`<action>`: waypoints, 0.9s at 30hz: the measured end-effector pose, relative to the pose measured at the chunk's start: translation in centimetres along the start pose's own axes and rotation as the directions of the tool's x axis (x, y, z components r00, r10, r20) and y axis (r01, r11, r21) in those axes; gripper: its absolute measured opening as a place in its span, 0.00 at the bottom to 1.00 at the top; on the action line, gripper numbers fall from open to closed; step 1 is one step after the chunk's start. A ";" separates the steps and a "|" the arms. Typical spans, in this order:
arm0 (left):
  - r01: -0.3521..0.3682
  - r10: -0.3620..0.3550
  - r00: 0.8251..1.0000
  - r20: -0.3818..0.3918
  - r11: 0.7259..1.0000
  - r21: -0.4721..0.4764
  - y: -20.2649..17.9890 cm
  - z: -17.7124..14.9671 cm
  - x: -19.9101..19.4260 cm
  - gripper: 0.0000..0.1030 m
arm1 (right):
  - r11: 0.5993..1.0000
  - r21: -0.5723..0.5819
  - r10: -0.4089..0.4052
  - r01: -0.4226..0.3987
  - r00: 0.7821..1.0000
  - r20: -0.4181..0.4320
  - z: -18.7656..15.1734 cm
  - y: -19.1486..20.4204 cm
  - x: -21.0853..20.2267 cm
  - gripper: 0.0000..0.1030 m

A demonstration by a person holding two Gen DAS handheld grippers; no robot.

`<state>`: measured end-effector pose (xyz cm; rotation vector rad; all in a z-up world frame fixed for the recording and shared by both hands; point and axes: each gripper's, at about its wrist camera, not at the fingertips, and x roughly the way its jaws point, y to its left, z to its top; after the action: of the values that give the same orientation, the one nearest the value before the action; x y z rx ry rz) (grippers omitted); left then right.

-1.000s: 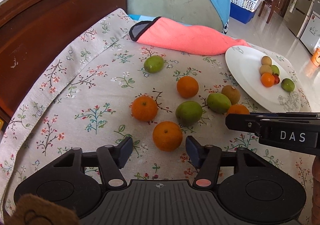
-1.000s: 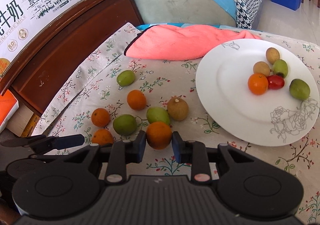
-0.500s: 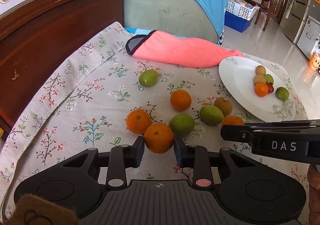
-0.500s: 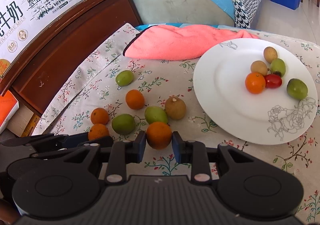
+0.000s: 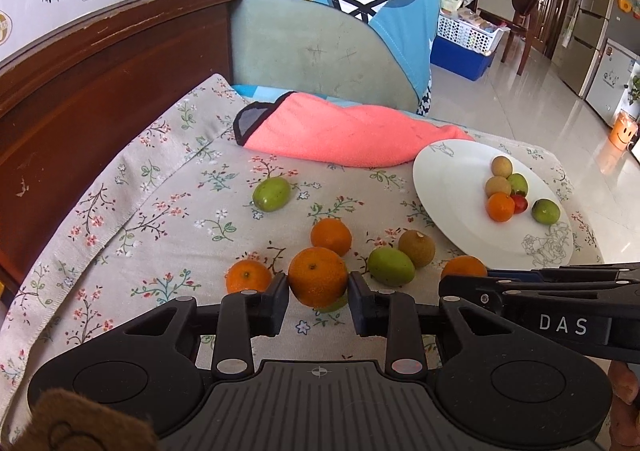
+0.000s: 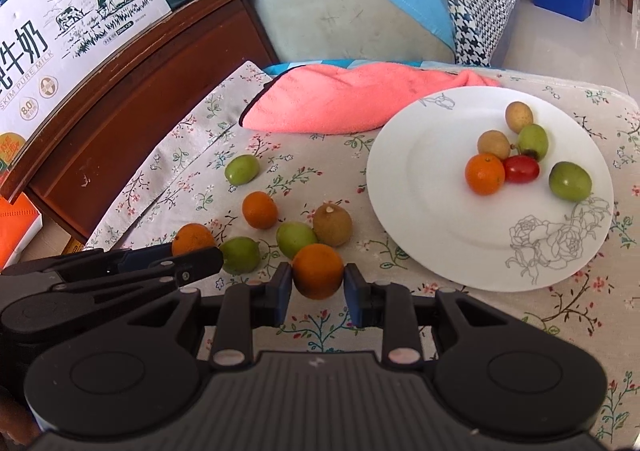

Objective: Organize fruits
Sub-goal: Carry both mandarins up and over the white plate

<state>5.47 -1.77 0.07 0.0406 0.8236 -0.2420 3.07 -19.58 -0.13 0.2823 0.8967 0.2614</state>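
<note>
My left gripper [image 5: 318,293] is shut on an orange mandarin [image 5: 317,276] and holds it above the floral cloth. My right gripper [image 6: 313,287] is shut on another orange mandarin [image 6: 318,270], low over the cloth just left of the white plate [image 6: 436,235]. The plate holds several small fruits, among them a mandarin [image 6: 484,179] and a red tomato [image 6: 521,169]. Loose on the cloth lie two mandarins [image 6: 259,209], green fruits [image 6: 241,169] and a brown kiwi [image 6: 332,224]. In the left wrist view the plate [image 5: 452,187] is at the right.
A pink towel [image 6: 344,97] lies at the back of the cloth. A dark wooden headboard [image 6: 132,91] runs along the left, with a milk carton box [image 6: 60,51] on it. A cushioned chair with a blue cover [image 5: 320,35] stands behind.
My left gripper closed on a mandarin and lifted it off the cloth. My right gripper kept its mandarin and barely moved.
</note>
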 end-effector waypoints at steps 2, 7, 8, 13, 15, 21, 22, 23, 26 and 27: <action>0.003 -0.002 1.000 0.012 1.000 -0.004 -0.3 0.4 -0.1 0.28 | 1.000 0.004 -0.005 0.005 1.000 0.014 0.2 -0.4 -0.5 0.28; 0.027 -0.026 0.998 0.052 1.000 -0.015 -1.3 1.7 -0.5 0.28 | 0.999 0.036 -0.021 0.019 0.998 0.054 0.7 -1.7 -1.8 0.28; 0.033 -0.032 0.998 0.058 0.999 -0.018 -1.5 2.0 -0.6 0.28 | 0.999 0.045 -0.026 0.023 0.998 0.061 0.8 -2.1 -2.1 0.28; 0.060 -0.058 0.996 0.074 0.998 -0.018 -2.6 2.9 -0.4 0.28 | 0.993 0.099 -0.065 0.057 0.994 0.085 1.2 -3.8 -3.3 0.28; 0.065 -0.064 0.995 0.076 0.998 -0.012 -3.1 3.2 -0.2 0.28 | 0.990 0.125 -0.083 0.072 0.992 0.091 1.3 -4.6 -3.6 0.28; 0.086 -0.087 0.994 0.069 0.996 0.019 -4.8 4.0 0.9 0.28 | 0.976 0.188 -0.130 0.112 0.988 0.086 1.4 -6.1 -3.9 0.28; 0.088 -0.090 0.994 0.068 0.996 0.028 -5.1 4.0 1.1 0.28 | 0.973 0.196 -0.137 0.118 0.987 0.085 1.4 -6.3 -4.0 0.28; 0.091 -0.093 0.993 0.066 0.995 0.036 -5.4 4.1 1.4 0.28 | 0.971 0.204 -0.143 0.123 0.986 0.083 1.4 -6.5 -4.0 0.28; 0.097 -0.100 0.993 0.056 0.994 0.047 -6.0 4.3 2.1 0.28 | 0.965 0.220 -0.163 0.142 0.984 0.077 1.2 -6.8 -4.0 0.28; 0.099 -0.102 0.993 0.052 0.994 0.048 -6.2 4.3 2.4 0.28 | 0.963 0.224 -0.168 0.148 0.983 0.074 1.2 -6.9 -3.9 0.28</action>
<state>8.71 -8.80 1.62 0.0352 0.7671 -0.3556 2.44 -27.52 1.01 0.4205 0.8521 0.0009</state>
